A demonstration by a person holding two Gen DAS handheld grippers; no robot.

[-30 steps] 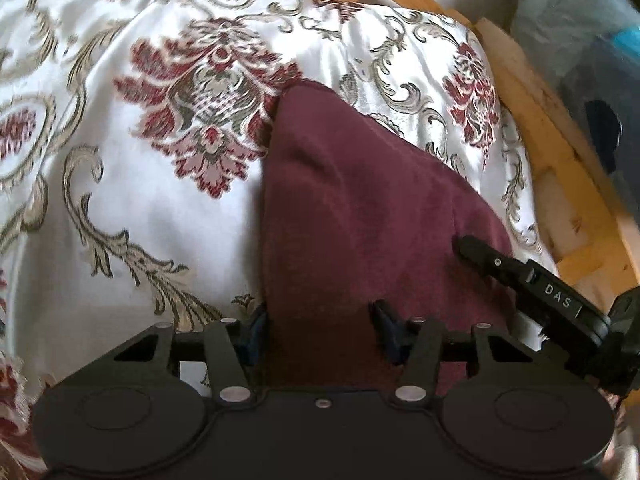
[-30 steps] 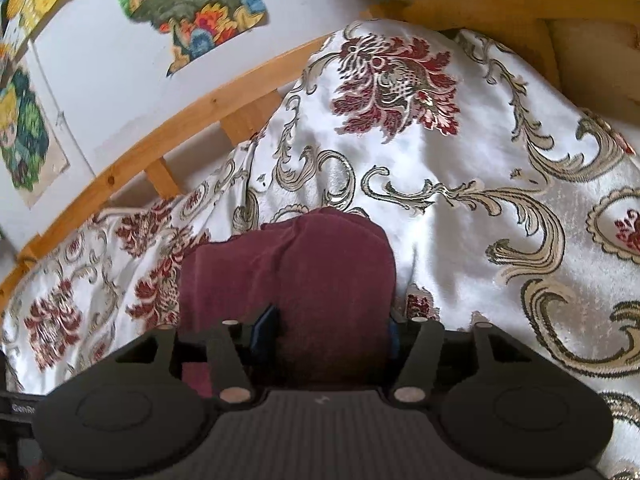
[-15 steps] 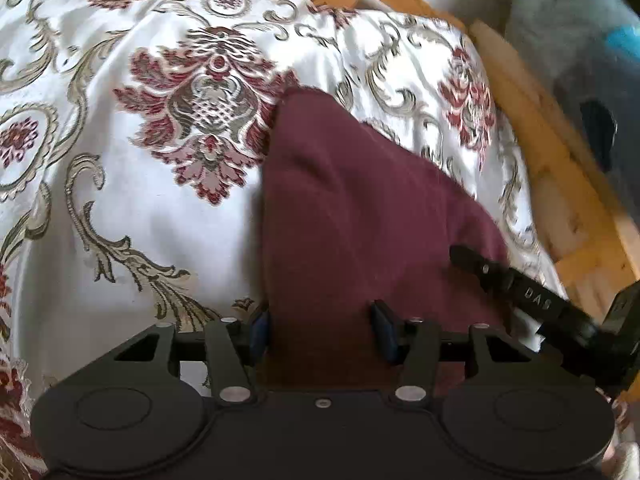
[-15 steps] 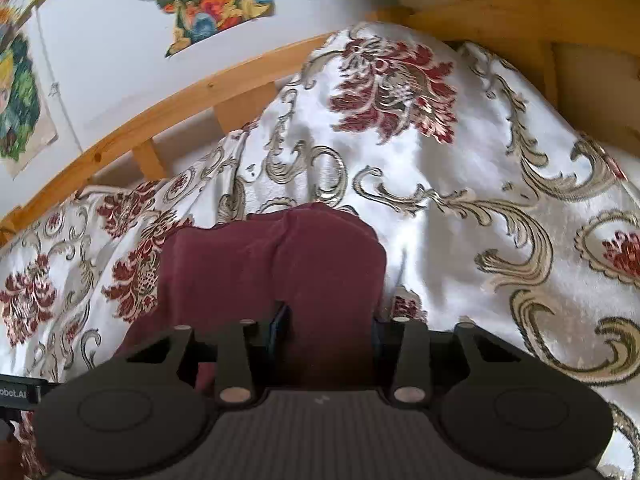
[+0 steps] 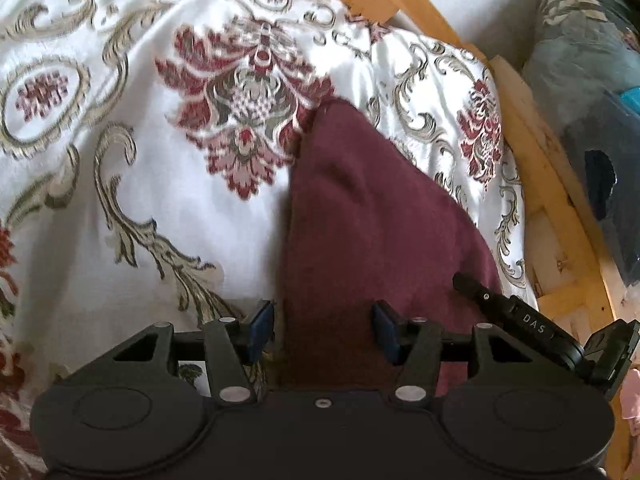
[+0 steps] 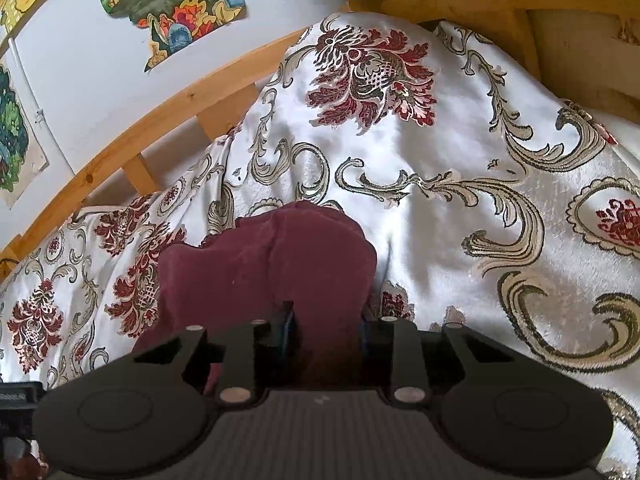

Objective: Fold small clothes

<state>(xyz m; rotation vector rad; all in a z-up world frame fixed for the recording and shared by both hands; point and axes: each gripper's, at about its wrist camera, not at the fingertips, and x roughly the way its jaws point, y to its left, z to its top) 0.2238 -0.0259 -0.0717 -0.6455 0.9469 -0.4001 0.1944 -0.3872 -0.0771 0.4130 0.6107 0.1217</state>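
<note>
Right gripper (image 6: 325,330) jaws just closing on maroon cloth (image 6: 272,264), left gripper (image 5: 323,334) spread astride its edge

"DAS" on right tool (image 5: 532,322)

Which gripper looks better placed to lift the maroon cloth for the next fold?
Right. The right gripper has just been closing on the maroon cloth; the left gripper straddles its edge with a visible gap.

Left tool (image 5: 323,332): matte black body w/ two round discs, silver screws, blue pads. Right tool (image 6: 325,330): same build, ribbed top; its side reads "DAS" in white.
</note>
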